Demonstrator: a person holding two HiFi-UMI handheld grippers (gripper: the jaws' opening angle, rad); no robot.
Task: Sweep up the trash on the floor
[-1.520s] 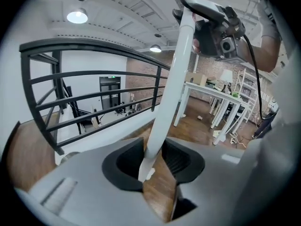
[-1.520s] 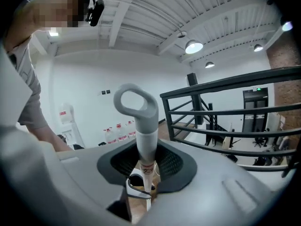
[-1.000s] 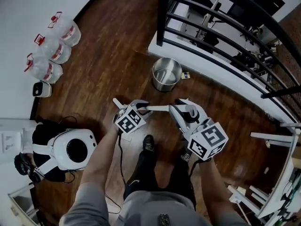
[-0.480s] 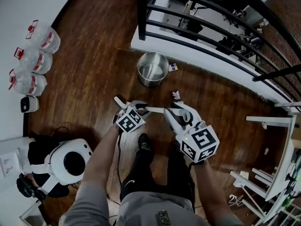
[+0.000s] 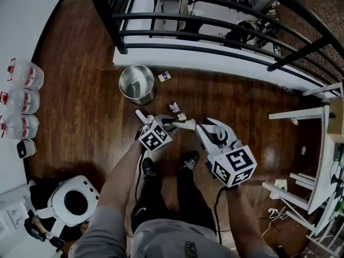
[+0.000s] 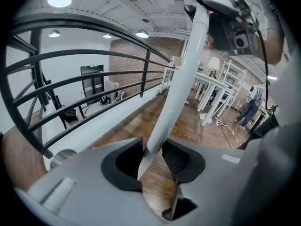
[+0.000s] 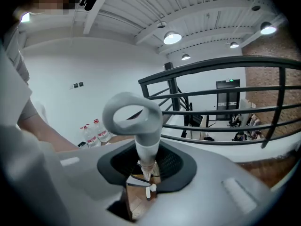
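Observation:
A long white broom pole (image 5: 183, 124) with a grey looped end (image 5: 217, 135) runs between my two grippers; its brush end is hidden. My left gripper (image 5: 167, 121) is shut on the white pole (image 6: 181, 88), which rises out of its jaws. My right gripper (image 5: 207, 130) is shut on the grey handle just below the loop (image 7: 131, 114). Crumpled bits of paper trash (image 5: 174, 107) lie on the wooden floor just ahead of the grippers. A small card (image 5: 164, 76) lies by a steel pail (image 5: 137, 84) standing further left.
A black railing (image 5: 177, 18) on a white ledge runs across the far side. Water bottles (image 5: 21, 98) line the left wall, and a white round appliance (image 5: 75, 203) sits near left. White furniture legs (image 5: 301, 114) and cables stand at the right. My shoes (image 5: 188, 160) are below the grippers.
Both grippers have swung along the railing with the pole still held. The pail now lies to their left, and the paper trash has come into view right ahead of them.

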